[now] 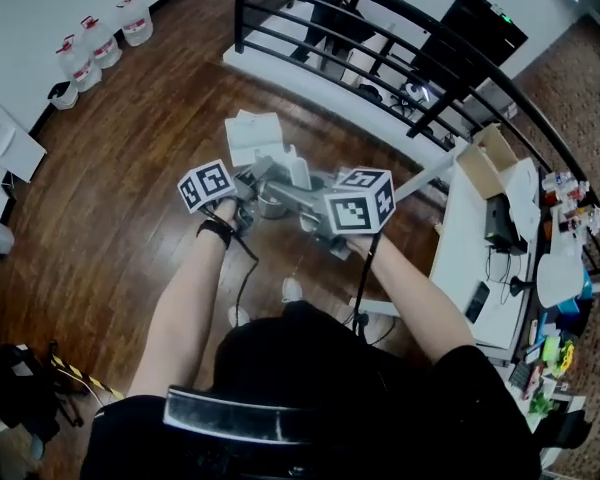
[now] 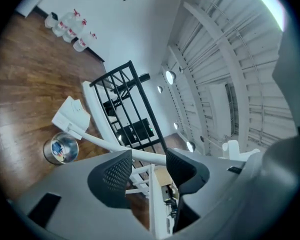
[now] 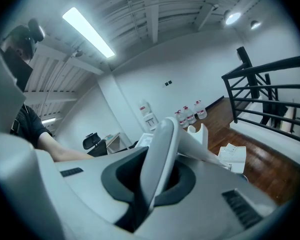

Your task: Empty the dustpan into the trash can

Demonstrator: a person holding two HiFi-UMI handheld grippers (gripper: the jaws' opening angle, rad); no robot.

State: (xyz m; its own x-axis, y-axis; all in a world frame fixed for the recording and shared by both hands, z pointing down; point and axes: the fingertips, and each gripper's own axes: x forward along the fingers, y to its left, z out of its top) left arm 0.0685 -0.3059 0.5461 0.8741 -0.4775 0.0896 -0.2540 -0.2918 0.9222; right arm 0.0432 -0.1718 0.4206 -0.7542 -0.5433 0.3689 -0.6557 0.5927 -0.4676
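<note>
In the head view a white dustpan [image 1: 286,166] hangs tilted just above a small metal trash can [image 1: 270,206] on the wooden floor. Its long white handle [image 1: 425,178] runs off to the right. My right gripper [image 3: 157,176] is shut on that handle, with the scoop [image 3: 205,134] beyond the jaws. My left gripper [image 2: 149,166] stands open with nothing between its pads. The handle [image 2: 105,143] passes beyond its tips, and the can [image 2: 60,149] lies to the lower left. Both grippers [image 1: 248,192] [image 1: 310,208] sit close together over the can.
A flat white box or papers [image 1: 252,130] lies on the floor just past the can. A black railing [image 1: 380,48] runs across behind. Water jugs [image 1: 100,38] stand by the far left wall. A white desk [image 1: 480,238] with clutter is on the right.
</note>
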